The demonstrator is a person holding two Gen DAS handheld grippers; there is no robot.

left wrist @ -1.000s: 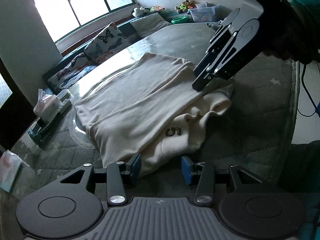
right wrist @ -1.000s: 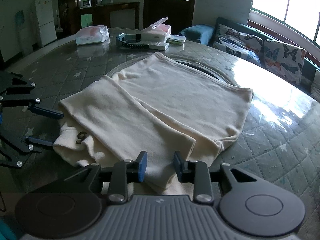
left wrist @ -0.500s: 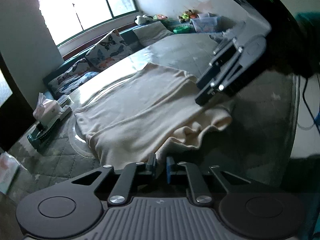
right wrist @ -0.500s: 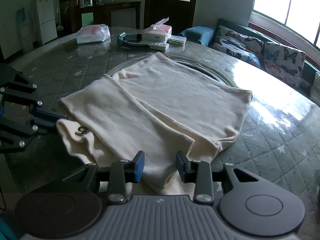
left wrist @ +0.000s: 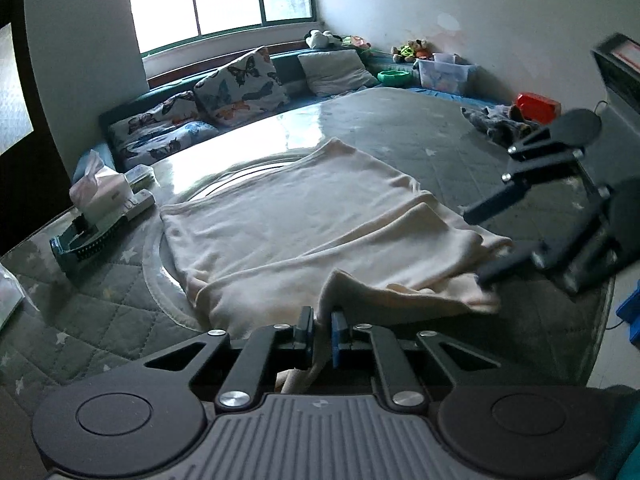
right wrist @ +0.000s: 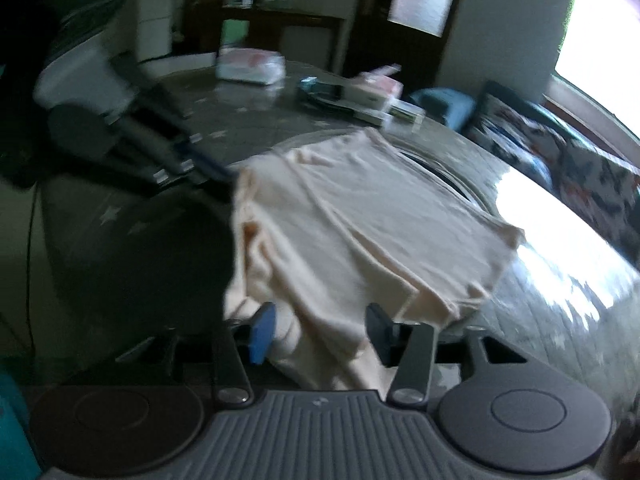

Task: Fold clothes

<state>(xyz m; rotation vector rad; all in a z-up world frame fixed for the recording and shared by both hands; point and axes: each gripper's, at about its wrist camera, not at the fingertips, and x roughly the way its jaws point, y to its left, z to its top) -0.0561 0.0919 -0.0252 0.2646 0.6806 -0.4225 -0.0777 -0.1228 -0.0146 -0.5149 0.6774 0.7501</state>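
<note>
Left wrist view: left gripper (left wrist: 320, 332) pinching near hem of cream garment (left wrist: 304, 216), cloth lifted off the quilted counter (left wrist: 100, 300) at that corner. Rest of garment flat, long axis running away toward the window. Right gripper (left wrist: 476, 242) at the other near corner, hard by the edge. Right wrist view, blurred: jaws opening w/ fabric draped between, pads not pressing; also shows tissue box (right wrist: 376, 88) at far side. Likely next: right closes, both carry hem fwd.
</note>
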